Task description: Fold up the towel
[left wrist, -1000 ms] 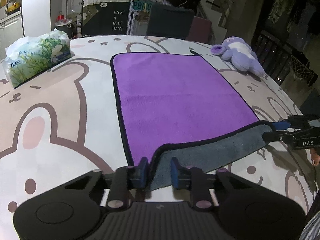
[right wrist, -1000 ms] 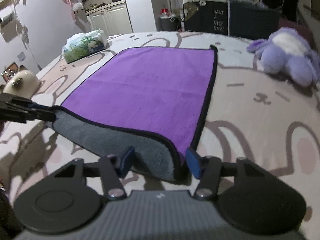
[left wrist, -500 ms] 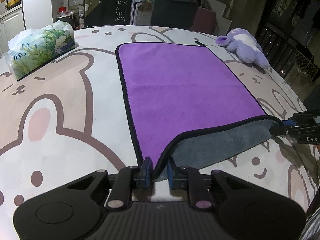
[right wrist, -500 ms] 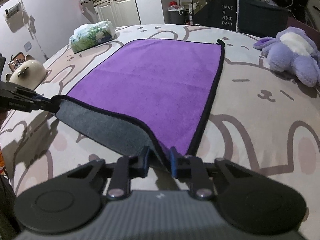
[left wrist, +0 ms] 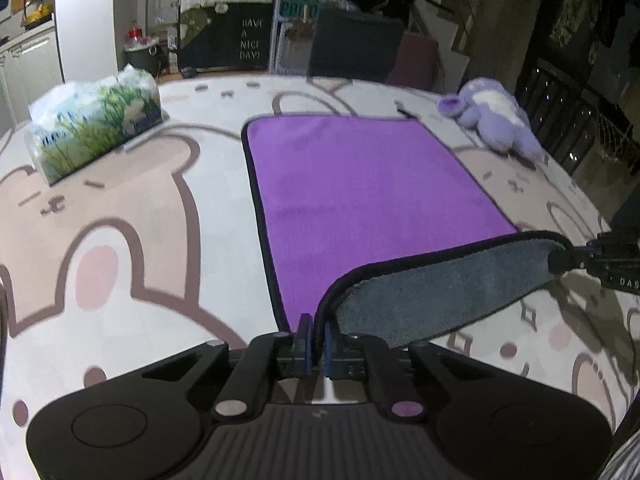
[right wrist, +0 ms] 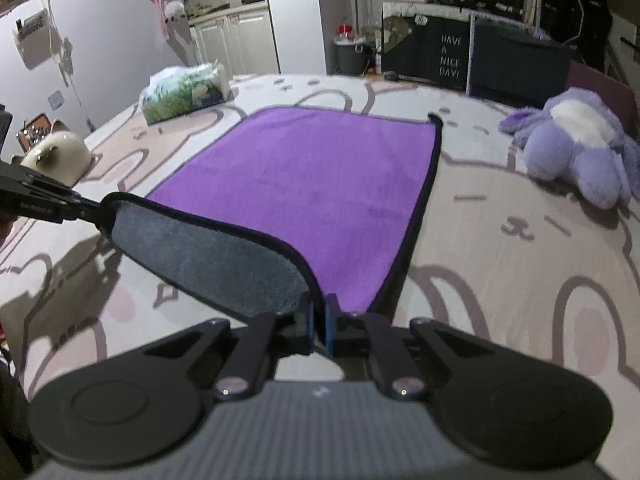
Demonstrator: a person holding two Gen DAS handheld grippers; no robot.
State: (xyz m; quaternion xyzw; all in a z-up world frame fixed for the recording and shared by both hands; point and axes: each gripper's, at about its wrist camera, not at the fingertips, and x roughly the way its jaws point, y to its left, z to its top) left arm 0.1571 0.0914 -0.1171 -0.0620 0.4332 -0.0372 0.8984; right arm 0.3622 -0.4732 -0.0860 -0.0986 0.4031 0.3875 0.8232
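A purple towel [left wrist: 360, 188] with a black hem and grey underside lies on the bunny-print table; it also shows in the right wrist view [right wrist: 320, 184]. My left gripper [left wrist: 317, 336] is shut on the towel's near left corner. My right gripper [right wrist: 319, 326] is shut on the near right corner. The near edge is lifted off the table between them, with the grey underside [left wrist: 440, 292] turned up. Each gripper shows in the other's view: the right one [left wrist: 600, 260] and the left one [right wrist: 48, 204].
A tissue pack [left wrist: 96, 128] lies at the far left of the table [left wrist: 120, 280]. A purple plush toy [left wrist: 492, 116] lies at the far right, also in the right wrist view [right wrist: 576, 152]. A cream round object [right wrist: 56, 156] sits at the left table edge.
Both grippers closed on the towel's near corners and lifted them. The near edge has risen off the table and moved toward the far side, showing more grey underside.
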